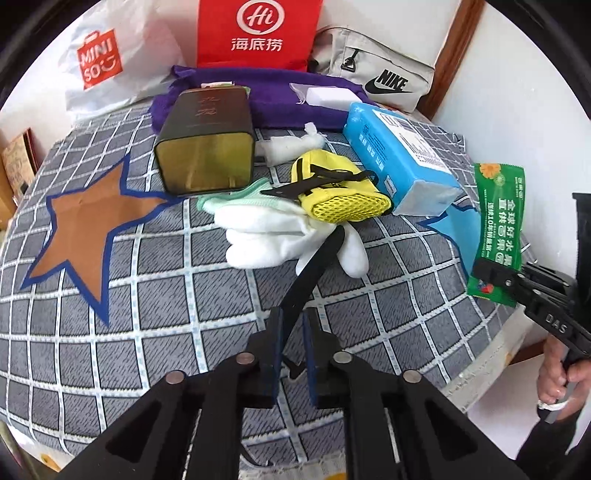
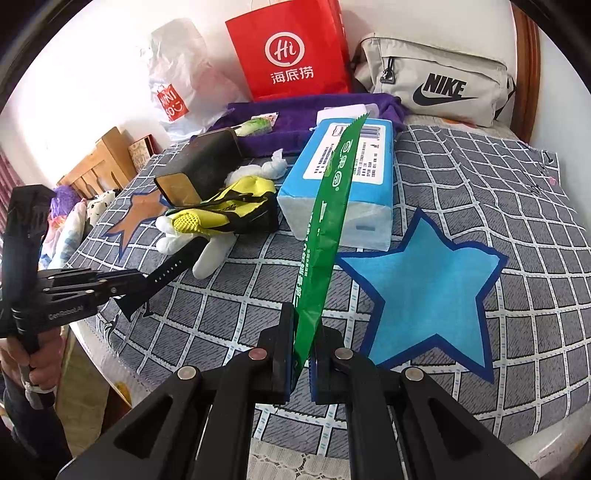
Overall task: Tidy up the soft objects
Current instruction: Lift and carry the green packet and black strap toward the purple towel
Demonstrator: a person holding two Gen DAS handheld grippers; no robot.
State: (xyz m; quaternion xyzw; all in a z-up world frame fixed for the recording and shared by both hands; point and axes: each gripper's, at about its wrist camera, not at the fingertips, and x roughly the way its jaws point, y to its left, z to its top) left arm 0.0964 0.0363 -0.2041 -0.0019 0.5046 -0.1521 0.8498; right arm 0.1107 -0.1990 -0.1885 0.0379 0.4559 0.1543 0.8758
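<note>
My left gripper [image 1: 293, 317] is shut on a black strap [image 1: 317, 266] with punched holes. The strap runs up from the jaws to the white glove [image 1: 266, 236], and its far end sits by the yellow mesh pouch [image 1: 340, 192]. The right wrist view shows the same strap [image 2: 173, 266] held by the left gripper [image 2: 142, 282] at the bed's left edge. My right gripper [image 2: 303, 317] is shut on the lower end of a long green printed packet [image 2: 321, 251], which stands up in front of the blue tissue pack [image 2: 354, 177]. The packet [image 1: 496, 236] hangs clear of the bed at its right edge.
On the grey checked sheet [image 1: 147, 277] lie a dark square tin [image 1: 207, 147], a white wad [image 1: 288, 146] and a purple towel [image 1: 280, 103]. A red paper bag [image 1: 258, 33], a white shop bag [image 1: 110, 59] and a grey sports bag [image 1: 380, 70] line the wall. Wooden furniture [image 2: 99, 162] stands left of the bed.
</note>
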